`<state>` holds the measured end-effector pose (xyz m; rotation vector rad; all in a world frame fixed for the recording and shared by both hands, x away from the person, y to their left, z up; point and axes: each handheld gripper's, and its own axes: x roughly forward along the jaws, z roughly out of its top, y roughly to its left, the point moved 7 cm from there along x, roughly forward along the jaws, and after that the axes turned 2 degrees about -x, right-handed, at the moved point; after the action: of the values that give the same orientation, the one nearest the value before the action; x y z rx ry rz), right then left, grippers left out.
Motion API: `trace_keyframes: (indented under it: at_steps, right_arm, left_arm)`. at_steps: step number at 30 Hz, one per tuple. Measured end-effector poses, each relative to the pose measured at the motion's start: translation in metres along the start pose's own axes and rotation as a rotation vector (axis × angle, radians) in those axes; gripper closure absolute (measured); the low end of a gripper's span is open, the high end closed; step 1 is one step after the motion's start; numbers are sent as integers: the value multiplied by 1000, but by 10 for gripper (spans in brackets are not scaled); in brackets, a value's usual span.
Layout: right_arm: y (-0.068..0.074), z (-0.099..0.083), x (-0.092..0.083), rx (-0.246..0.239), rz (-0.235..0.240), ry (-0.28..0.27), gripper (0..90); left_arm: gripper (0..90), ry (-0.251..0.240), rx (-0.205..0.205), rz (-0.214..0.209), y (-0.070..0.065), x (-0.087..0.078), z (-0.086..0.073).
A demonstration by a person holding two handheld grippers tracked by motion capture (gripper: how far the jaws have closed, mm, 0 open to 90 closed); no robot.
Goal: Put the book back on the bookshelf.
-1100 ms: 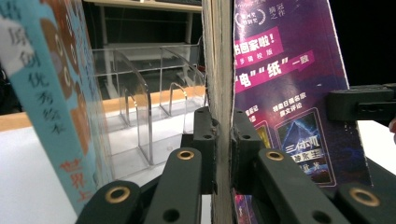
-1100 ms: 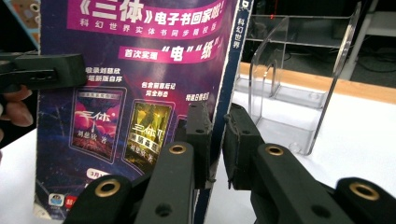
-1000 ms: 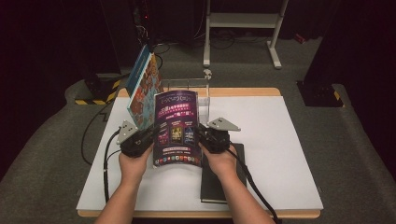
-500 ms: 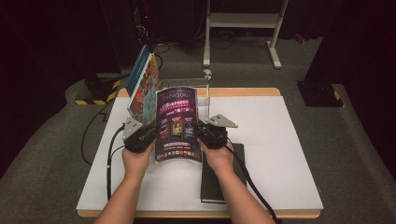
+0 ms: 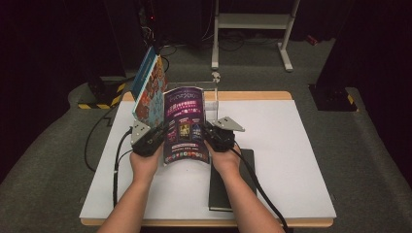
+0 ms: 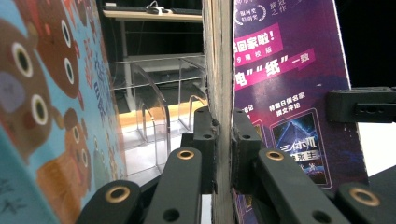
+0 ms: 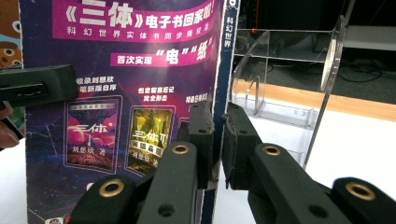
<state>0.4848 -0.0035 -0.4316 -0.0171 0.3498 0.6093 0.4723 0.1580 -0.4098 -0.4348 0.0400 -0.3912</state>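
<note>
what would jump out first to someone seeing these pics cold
First the purple magazine, held upright mid-table: the left tool is shut on one side edge, the right tool on the other. Next, the blue picture book with brown bears leaning just left of it, and the clear acrylic stand behind. A black book lies flat under the right forearm.

Purple magazine upright above the table, cover facing the person

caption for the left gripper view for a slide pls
Left tongs shut on the edge of an upright purple magazine, a blue picture book to the left, clear acrylic stand behind.
</note>
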Motion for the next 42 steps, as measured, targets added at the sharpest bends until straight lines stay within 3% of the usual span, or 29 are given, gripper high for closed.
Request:
trace_keyframes:
  at_steps: [19,28,42]
  right_arm:
    - [3,-7,-11,0,14,-26,831]
    - [8,-14,-28,4,35,-47,830]
    - [22,-28,-53,-37,73,-61,821]
  left_arm:
    - [825,-1,1,-19,1,-14,-2]
    - [815,9,6,-45,-2,-29,-3]
    - [761,-3,20,-80,-2,-53,-9]
